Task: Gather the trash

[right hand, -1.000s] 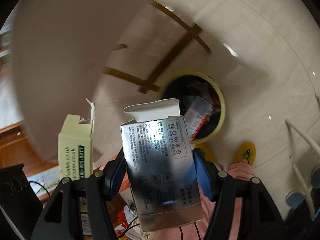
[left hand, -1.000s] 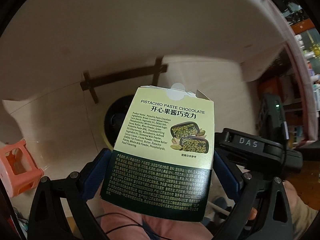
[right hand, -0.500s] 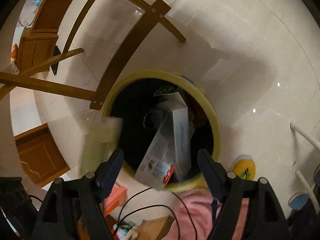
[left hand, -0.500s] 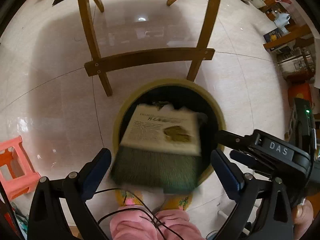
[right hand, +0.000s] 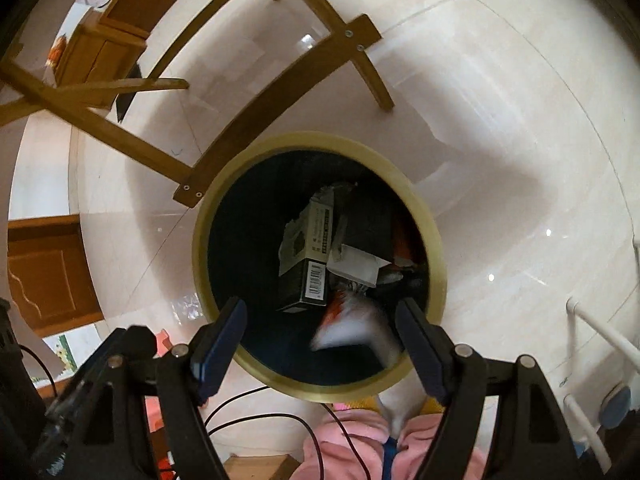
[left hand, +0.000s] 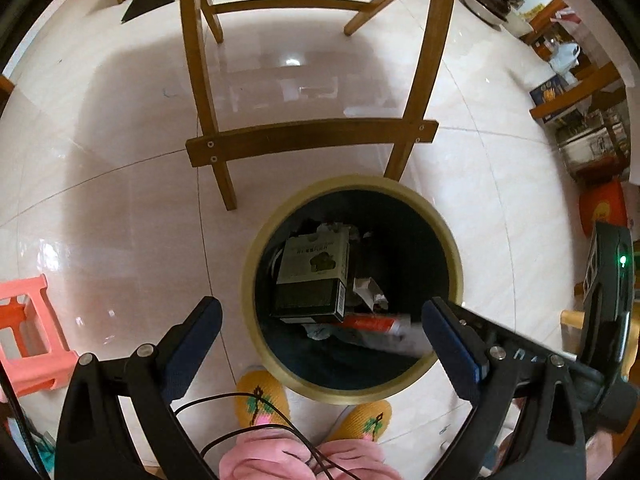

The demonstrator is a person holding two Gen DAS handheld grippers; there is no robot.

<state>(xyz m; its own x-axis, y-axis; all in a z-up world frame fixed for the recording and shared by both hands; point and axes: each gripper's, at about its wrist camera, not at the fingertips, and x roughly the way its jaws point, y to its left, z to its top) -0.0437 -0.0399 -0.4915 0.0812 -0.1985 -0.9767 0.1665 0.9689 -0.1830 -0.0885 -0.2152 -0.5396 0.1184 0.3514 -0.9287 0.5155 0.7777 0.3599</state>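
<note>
Below both grippers, the bin (left hand: 450,236) holds the chocolate box (left hand: 310,276) and a blurred carton (right hand: 352,326). Left gripper (left hand: 320,334) and right gripper (right hand: 320,328) fingers wide, empty. I judge such cartons light, crushable; grip across flat faces.

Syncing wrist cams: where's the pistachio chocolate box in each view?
Left wrist: pistachio chocolate box inside the bin, left of centre, printed face up.
Right wrist: same box mid-bin, barcode side showing.
Shared landmark: bin's yellow rim.

Right claw (right hand: 320,332) agape over bin (right hand: 434,240) — boxes (right hand: 308,260) inside
</note>
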